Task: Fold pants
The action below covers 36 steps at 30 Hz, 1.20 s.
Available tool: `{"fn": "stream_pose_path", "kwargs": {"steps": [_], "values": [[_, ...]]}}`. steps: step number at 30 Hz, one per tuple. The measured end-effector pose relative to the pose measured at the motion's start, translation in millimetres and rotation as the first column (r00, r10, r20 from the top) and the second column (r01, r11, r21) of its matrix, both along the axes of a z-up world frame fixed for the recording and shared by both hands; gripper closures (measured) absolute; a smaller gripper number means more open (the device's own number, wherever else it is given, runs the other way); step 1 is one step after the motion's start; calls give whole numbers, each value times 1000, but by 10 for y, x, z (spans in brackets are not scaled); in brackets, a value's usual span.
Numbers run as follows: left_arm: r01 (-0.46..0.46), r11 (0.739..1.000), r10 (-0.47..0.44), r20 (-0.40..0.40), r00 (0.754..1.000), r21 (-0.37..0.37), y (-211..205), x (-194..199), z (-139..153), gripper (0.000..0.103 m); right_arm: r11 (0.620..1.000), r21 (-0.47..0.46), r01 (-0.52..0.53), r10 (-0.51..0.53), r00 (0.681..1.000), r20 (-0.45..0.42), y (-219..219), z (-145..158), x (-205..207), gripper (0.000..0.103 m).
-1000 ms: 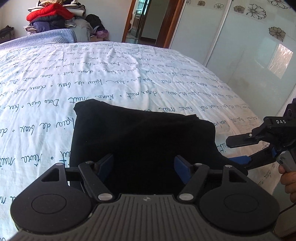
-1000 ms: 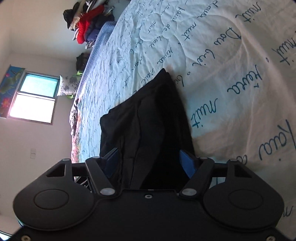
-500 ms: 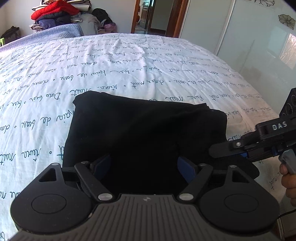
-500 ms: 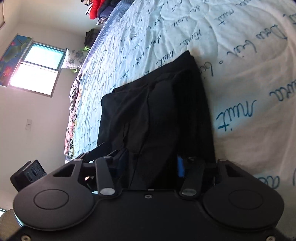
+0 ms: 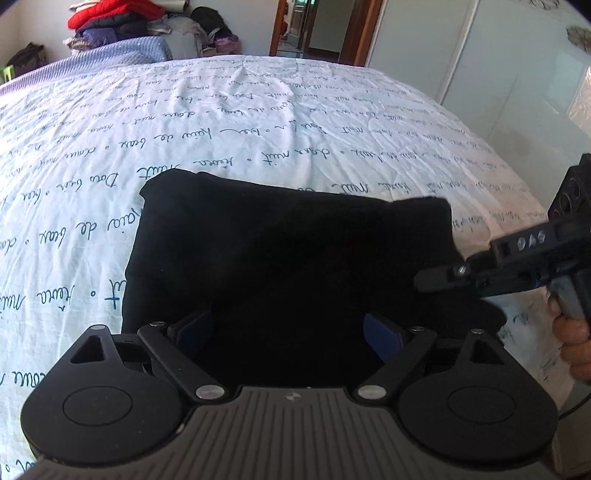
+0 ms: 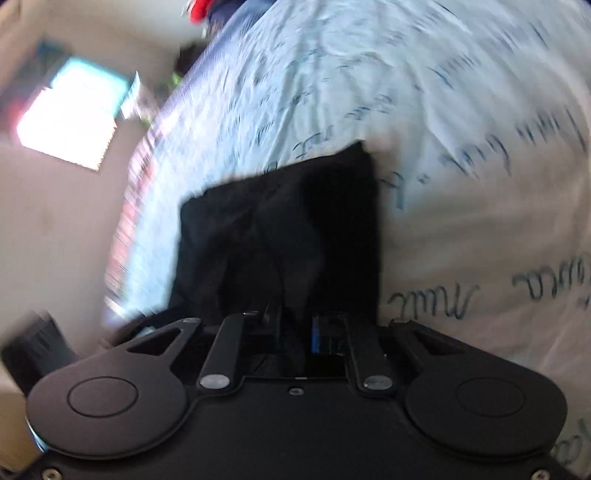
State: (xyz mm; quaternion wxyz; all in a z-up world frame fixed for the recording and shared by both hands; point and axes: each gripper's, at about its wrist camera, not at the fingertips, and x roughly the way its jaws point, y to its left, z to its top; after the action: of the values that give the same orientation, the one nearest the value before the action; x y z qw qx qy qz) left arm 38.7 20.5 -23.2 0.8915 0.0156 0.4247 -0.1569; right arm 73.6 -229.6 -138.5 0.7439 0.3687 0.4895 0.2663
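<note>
Left gripper (image 5: 288, 328): jaws wide and opening further, blue pads apart over the near edge of the black pants (image 5: 288, 258), pressing on nothing. Right gripper (image 6: 295, 328): jaws drawn nearly together and closing, with a fold of the pants' near edge pinched between the pads; view heavily motion-blurred, so finer contact cannot be read. From the left wrist view the right gripper (image 5: 436, 282) reaches in at the pants' near right corner, a person's hand (image 5: 572, 343) on its handle. Pants lie folded into a rough dark rectangle, flat on the bed (image 5: 258, 122), on a white cover printed with blue handwriting. Beyond the pants, at the bed's far end, a blue-striped blanket (image 5: 110, 62) and, behind it, a pile of clothes (image 5: 110, 22) topped with red. Right of the bed, frosted wardrobe doors (image 5: 517, 81); an open doorway (image 5: 310, 26) beyond the far edge.
</note>
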Motion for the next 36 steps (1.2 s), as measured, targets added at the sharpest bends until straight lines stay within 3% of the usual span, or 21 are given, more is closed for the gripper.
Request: {"fn": "stream_pose_path", "kwargs": {"steps": [6, 11, 14, 15, 16, 18, 23, 25, 26, 27, 29, 33, 36], "values": [[-4, 1000, 4, -4, 1000, 13, -48, 20, -23, 3, 998, -59, -16, 24, 990, 142, 121, 413, -105, 89], [-4, 1000, 4, 1, 1000, 25, -52, -1, -26, 3, 997, -70, -26, 32, 996, 84, 80, 286, -7, 88], [1, 1000, -2, 6, 1000, 28, -51, -19, -29, 3, 1000, -1, 4, -4, 999, 44, -11, 156, -23, 73], [2, 1000, -2, 5, 1000, 27, -45, -23, -26, 3, 999, 16, 33, -33, 999, 34, -69, 136, -24, 56], [1, 1000, -1, 3, 1000, 25, -44, -15, -24, 4, 997, 45, 66, -67, 997, 30, -140, 125, -34, 48], [-1, 1000, 1, 1, 1000, 20, -37, -15, -14, 4, 988, 108, 110, -114, 993, 30, -253, 113, -35, 44], [-6, 1000, 6, 3, 1000, 16, -30, -31, -6, 4, 988, 104, 115, -118, 993, 23, -246, 104, 54, 42], [-6, 1000, 6, 3, 1000, 15, -28, -39, 2, 4, 992, 86, 98, -101, 994, 34, -157, 106, 110, 49], [-6, 1000, 6, 3, 1000, 14, -22, -41, 6, 4, 995, 59, 86, -88, 995, 45, -103, 116, 127, 59], [-6, 1000, 6, 2, 1000, 10, -14, -43, 10, 4, 998, 11, 69, -70, 996, 52, -30, 143, 157, 81], [-7, 1000, 7, -2, 1000, 5, 6, -42, 24, 4, 997, -68, 34, -29, 997, 75, 66, 228, 203, 82], [-24, 999, 24, -13, 1000, -27, 46, -17, 60, 4, 993, -118, 4, 16, 985, 170, 52, 595, 316, 95], [-35, 998, 34, -18, 999, -46, 63, -9, 61, 4, 988, -154, -12, 34, 990, 138, 8, 521, 386, 96]]}}
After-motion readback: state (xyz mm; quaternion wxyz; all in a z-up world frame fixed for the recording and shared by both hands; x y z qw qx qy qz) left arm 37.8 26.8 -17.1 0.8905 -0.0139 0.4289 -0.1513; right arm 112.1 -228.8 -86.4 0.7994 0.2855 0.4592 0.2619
